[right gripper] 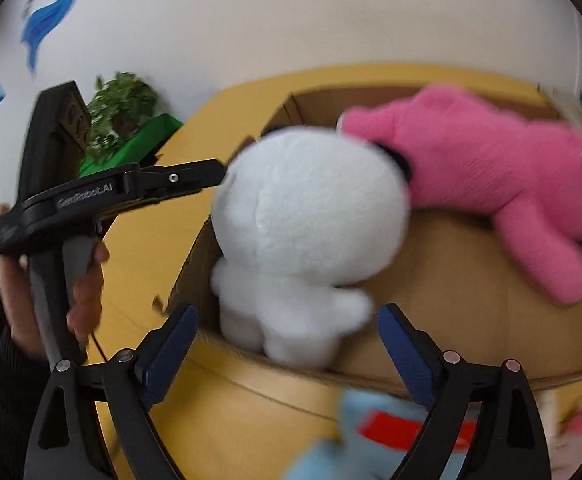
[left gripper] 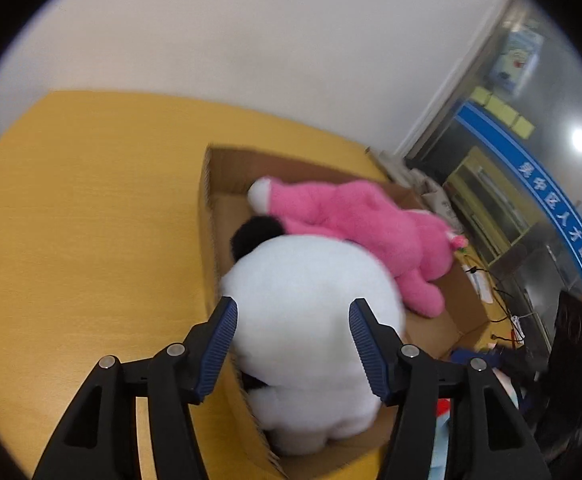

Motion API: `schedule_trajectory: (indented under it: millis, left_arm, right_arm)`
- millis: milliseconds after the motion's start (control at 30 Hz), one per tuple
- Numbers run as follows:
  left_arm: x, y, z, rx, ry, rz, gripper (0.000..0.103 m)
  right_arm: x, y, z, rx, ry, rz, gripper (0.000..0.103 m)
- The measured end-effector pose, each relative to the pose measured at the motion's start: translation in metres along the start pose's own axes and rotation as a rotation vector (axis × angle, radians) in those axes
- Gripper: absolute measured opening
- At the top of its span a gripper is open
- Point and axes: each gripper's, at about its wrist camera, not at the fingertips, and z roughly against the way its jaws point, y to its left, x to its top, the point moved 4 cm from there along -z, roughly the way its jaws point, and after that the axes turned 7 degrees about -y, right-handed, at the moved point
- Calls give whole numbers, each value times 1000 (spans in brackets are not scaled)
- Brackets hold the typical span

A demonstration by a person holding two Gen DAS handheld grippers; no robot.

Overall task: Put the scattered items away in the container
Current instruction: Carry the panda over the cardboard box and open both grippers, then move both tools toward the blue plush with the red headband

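A white plush toy with a black ear [left gripper: 311, 320] [right gripper: 311, 220] stands in an open cardboard box [left gripper: 211, 216] [right gripper: 451, 288] on a yellow table. A pink plush [left gripper: 363, 220] [right gripper: 491, 168] lies in the box behind it. My left gripper [left gripper: 293, 312] is open, its blue pads either side of the white plush without squeezing it; it also shows in the right wrist view [right gripper: 211, 174], at the plush's left side. My right gripper [right gripper: 287, 320] is open and empty, just short of the box's near wall. A light blue item with red [right gripper: 371, 432] lies below it.
The yellow table [left gripper: 91, 240] stretches to the left of the box. A potted plant and a green object [right gripper: 131, 128] stand at the table's far left. Cables and a dark device [left gripper: 571, 340] lie right of the box.
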Motion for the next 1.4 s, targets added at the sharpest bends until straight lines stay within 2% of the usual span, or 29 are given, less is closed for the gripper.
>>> schedule_trajectory:
  millis: [100,167,233,300,333,367,500,633,733,800,833,900,1033,1133,1300,1400]
  left_arm:
    - [-6,-37,17,-27,2,-98,58]
    - [-17,-49,7,-38,64,-113,58]
    - [-31,-43,-9,-13,127,-95,58]
    - [-44,-26,-22,11,182,-21,58]
    - [-48,-21,-26,10,196,11,58]
    - [-53,-15,-27,9,204,36,58]
    - [-66,-5,-13,27,180,41,57]
    - [-83,-11,3,36,195,16,57]
    - [-94,-22,13,101,196,-36,57]
    - [-97,-31,26,165,178,-74,57]
    - [-96,-40,34,182,153,-102,57]
    - [-95,-62,52,164,94,-140,59]
    - [-90,-117,80,161,-48,-187,81]
    - [-94,-157,96,134,-135,-199,81]
    - [-115,-194,95,51,-113,-177,81]
    - [-124,-202,91,34,-94,-150,81]
  right_arm:
    - [8,-60,39,-76,-37,28,100]
    - [9,-121,40,-187,16,-11,100]
    - [-3,-176,29,-248,108,-105,100]
    - [-18,-202,16,-286,194,-155,97]
    - [-23,-208,13,-306,204,-121,93]
    - [-26,-203,14,-328,209,-60,91]
    - [-38,-189,22,-325,231,-85,91]
    - [-50,-184,31,-320,196,-70,91]
    - [-62,-180,49,-338,151,-58,92]
    - [-61,-170,65,-364,107,-12,103]
    - [-61,-158,78,-370,67,31,103]
    - [-62,-131,105,-365,-19,96,103]
    - [-68,-88,148,-322,-144,134,103]
    - [-76,-70,169,-324,-214,123,103]
    - [-92,-59,182,-345,-231,119,103]
    - [-97,-63,188,-358,-236,107,103]
